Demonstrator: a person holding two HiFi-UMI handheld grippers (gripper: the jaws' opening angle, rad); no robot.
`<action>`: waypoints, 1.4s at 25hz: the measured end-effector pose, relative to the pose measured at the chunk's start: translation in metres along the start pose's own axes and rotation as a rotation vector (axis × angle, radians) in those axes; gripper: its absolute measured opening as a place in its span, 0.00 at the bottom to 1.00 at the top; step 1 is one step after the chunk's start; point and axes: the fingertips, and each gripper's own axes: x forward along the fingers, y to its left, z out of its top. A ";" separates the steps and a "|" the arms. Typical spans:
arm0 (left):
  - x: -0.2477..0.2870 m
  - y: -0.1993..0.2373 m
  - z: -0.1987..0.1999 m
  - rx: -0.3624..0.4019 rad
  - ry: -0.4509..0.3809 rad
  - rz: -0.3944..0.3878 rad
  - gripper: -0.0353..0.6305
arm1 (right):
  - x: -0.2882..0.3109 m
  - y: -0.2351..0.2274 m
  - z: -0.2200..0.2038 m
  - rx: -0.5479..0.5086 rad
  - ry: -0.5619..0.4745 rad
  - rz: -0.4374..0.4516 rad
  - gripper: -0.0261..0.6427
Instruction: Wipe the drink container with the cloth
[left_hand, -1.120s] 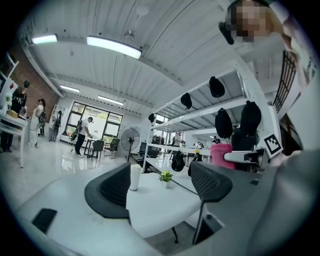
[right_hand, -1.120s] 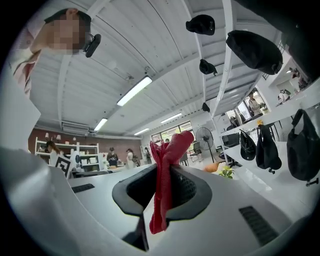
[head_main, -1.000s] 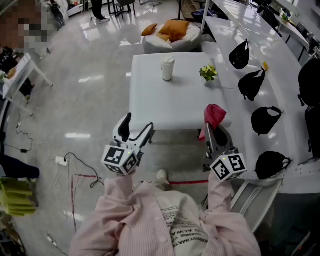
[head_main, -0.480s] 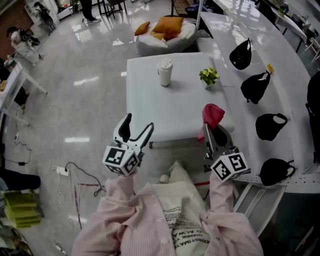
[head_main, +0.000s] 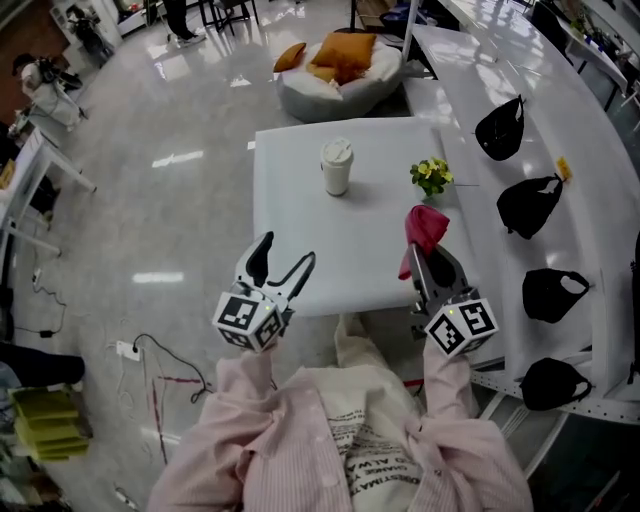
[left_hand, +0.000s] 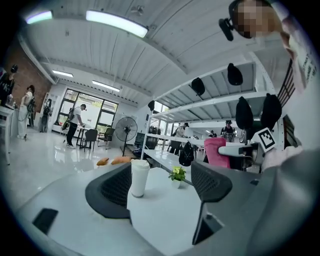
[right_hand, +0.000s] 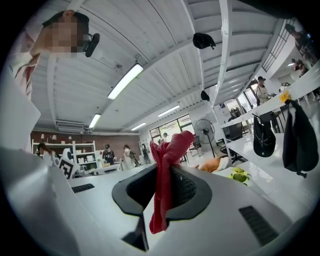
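Cloth (head_main: 425, 232) sits pinched tight in the right claw (head_main: 432, 264), ready for wiping, while the left claw (head_main: 284, 258) gapes wide and empty, lined up on the cup (head_main: 337, 166) standing well off on the worktop (head_main: 300, 240), probably to steady it.

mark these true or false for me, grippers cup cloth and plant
1. The right hand-held gripper is shut on the red cloth. True.
2. The left hand-held gripper grips the cup. False: its jaws are apart and empty; the cup stands far off on the table.
3. The cup lies on its side. False: it stands upright, lid on.
4. In the head view, a plant stands on the table right of the cup. True.
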 end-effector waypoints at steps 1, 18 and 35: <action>0.011 0.006 0.000 -0.002 0.004 0.004 0.58 | 0.011 -0.007 0.001 -0.002 0.005 0.007 0.11; 0.134 0.060 -0.007 0.014 0.116 0.028 0.58 | 0.129 -0.067 -0.012 0.043 0.108 0.088 0.11; 0.226 0.090 -0.036 0.107 0.255 -0.087 0.60 | 0.197 -0.090 -0.047 0.129 0.166 0.104 0.11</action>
